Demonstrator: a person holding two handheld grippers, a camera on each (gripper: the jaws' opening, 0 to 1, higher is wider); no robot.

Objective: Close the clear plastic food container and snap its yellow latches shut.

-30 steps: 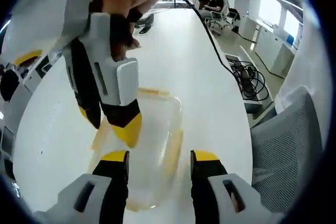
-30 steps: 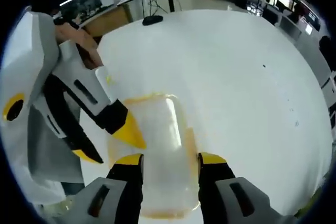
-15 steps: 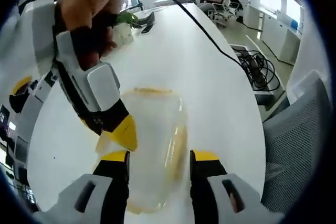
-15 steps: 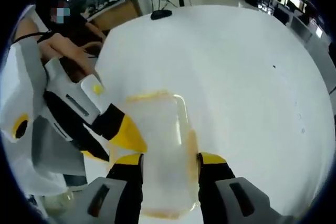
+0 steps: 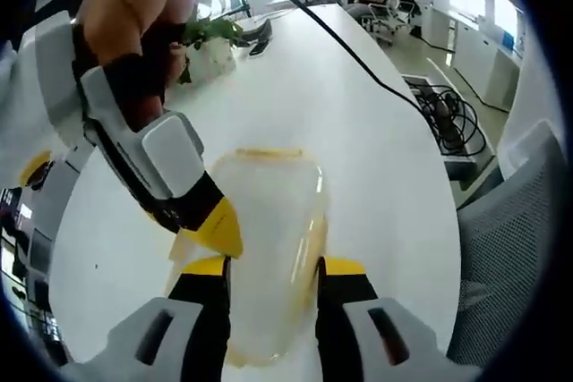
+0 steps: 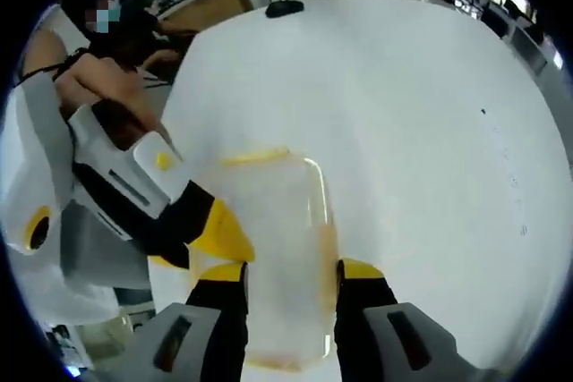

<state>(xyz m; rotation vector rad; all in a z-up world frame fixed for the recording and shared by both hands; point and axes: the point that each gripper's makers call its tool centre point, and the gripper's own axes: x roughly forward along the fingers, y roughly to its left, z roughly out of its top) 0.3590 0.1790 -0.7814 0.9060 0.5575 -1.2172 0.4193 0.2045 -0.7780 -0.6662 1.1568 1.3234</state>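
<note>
A long white table (image 5: 358, 149) carries a leafy green plant (image 5: 210, 35) near its far end, a black cable (image 5: 354, 55) trailing along it. Beside its edge stands a grey mesh chair (image 5: 510, 248).

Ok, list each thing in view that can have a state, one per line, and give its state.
Clear plastic food container: upright on the white table, lid on top.
Yellow latches: too blurred to tell whether snapped shut.
Left hand-held gripper: open, jaws astride the container.
Right hand-held gripper: open, jaws astride the container.
Black cable: slack, trailing across the table.
</note>
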